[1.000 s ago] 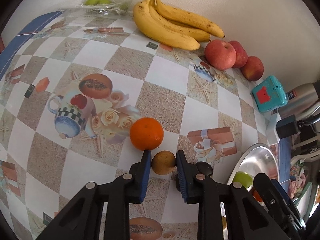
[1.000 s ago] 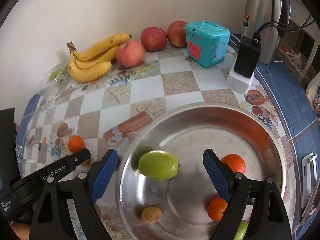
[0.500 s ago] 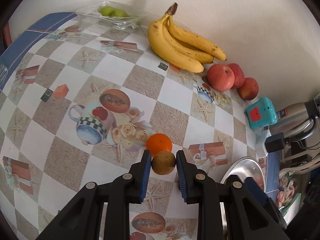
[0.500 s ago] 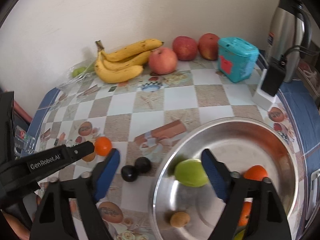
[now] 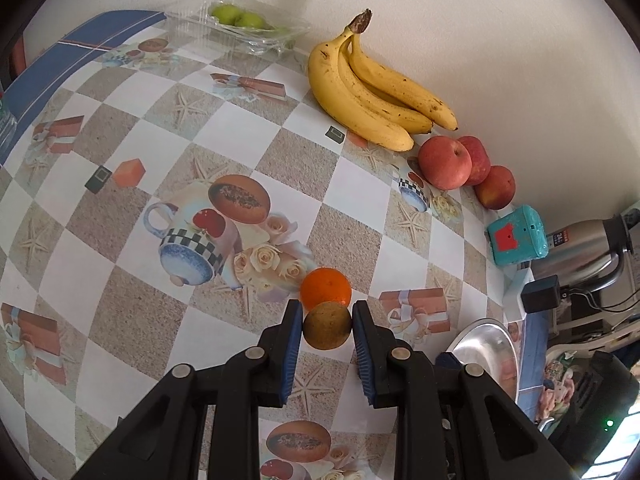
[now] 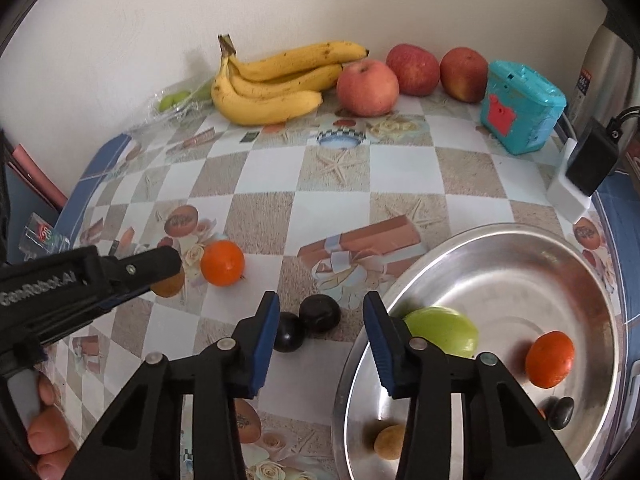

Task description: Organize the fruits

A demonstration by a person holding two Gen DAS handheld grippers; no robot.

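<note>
checkered tablecloth under both tools. left gripper is clenched on a brownish fruit, orange just beyond its jaws; carry it level to the steel bowl. right gripper, jaws just narrowing on nothing, should centre on the dark plums.

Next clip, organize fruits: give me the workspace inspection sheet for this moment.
Surface: patterned checkered tablecloth.
Job's things: bananas and three apples at the wall; orange and two dark fruits on the cloth; metal bowl holding green fruit, an orange, small brown and dark fruits.
Clutter: teal box, clear tray of green fruit.
Grippers: left claw shut on brown fruit; right claw, jaws just closing, above the dark fruits, touching nothing.
Cables: black plug, cord.
Surroundings: white wall, steel kettle.
</note>
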